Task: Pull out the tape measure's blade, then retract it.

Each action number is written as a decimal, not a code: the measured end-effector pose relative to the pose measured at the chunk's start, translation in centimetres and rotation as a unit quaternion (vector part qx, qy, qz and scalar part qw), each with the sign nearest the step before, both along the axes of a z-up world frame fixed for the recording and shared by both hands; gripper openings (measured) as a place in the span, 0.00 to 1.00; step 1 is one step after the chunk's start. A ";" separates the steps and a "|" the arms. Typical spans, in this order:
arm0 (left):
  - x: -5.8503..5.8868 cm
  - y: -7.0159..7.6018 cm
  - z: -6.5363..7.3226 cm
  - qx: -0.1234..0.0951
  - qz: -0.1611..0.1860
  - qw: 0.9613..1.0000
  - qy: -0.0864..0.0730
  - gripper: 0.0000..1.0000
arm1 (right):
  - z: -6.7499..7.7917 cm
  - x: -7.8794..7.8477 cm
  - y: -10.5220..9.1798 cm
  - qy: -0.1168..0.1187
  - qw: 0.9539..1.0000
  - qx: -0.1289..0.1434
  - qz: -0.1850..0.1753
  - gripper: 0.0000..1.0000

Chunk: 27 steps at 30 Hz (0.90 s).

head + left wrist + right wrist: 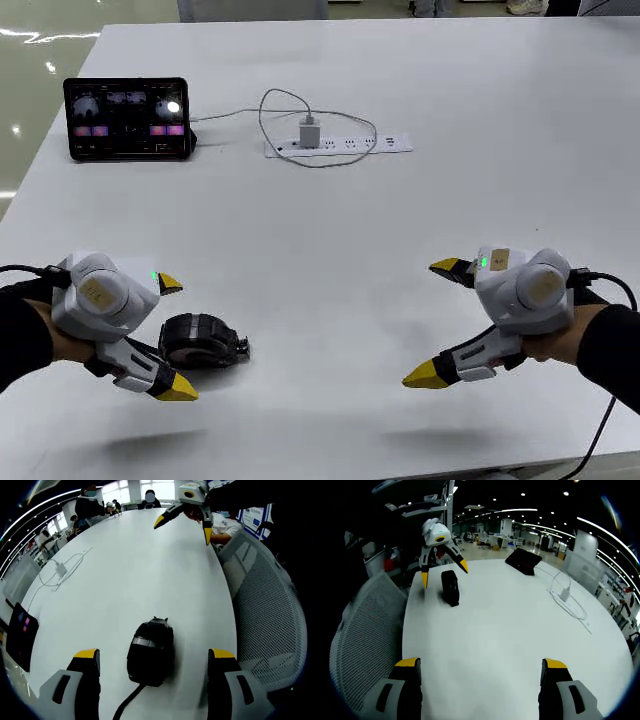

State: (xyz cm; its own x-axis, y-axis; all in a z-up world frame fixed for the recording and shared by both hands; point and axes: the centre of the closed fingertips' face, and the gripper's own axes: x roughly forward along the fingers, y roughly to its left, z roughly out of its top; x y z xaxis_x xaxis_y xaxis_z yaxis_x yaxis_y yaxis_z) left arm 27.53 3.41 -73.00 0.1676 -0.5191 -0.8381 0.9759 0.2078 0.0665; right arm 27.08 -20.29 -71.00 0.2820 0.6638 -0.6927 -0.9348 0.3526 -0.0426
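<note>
Tape measure (200, 340) lies within spread left gripper (174, 337), nose pointing right

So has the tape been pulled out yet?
Nothing looks done yet: no blade sticks out of the tape measure lying on the table. In hand: the left gripper has its open jaws on either side of it, not gripping. The right gripper is open, off to the side. Still left: grab it, pull the blade out, let it slide back.

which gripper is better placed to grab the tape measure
Left. The left gripper has open jaws either side of the tape measure; the right gripper hangs open far across the table.
</note>
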 end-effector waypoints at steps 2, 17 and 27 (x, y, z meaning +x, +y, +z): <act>0.1 -0.2 -0.3 0.007 -0.010 1.000 0.003 0.85 | -0.2 0.0 0.8 0.000 1.000 -0.001 0.008 0.99; 0.2 -1.3 -1.3 0.035 -0.054 0.998 0.005 0.58 | -1.4 0.1 5.3 0.010 0.999 0.007 0.053 0.99; 0.8 -1.3 -1.5 0.042 -0.048 0.998 0.009 0.45 | -1.4 0.8 6.8 0.018 0.997 0.015 0.069 0.99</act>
State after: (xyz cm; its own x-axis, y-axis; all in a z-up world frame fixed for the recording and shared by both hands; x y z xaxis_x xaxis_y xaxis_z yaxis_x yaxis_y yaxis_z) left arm 28.36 2.08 -74.48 0.1054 -0.4592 -0.8821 0.9922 0.1074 0.0627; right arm 27.88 -13.52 -72.38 0.1608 0.7159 -0.6794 -0.9755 0.2201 0.0012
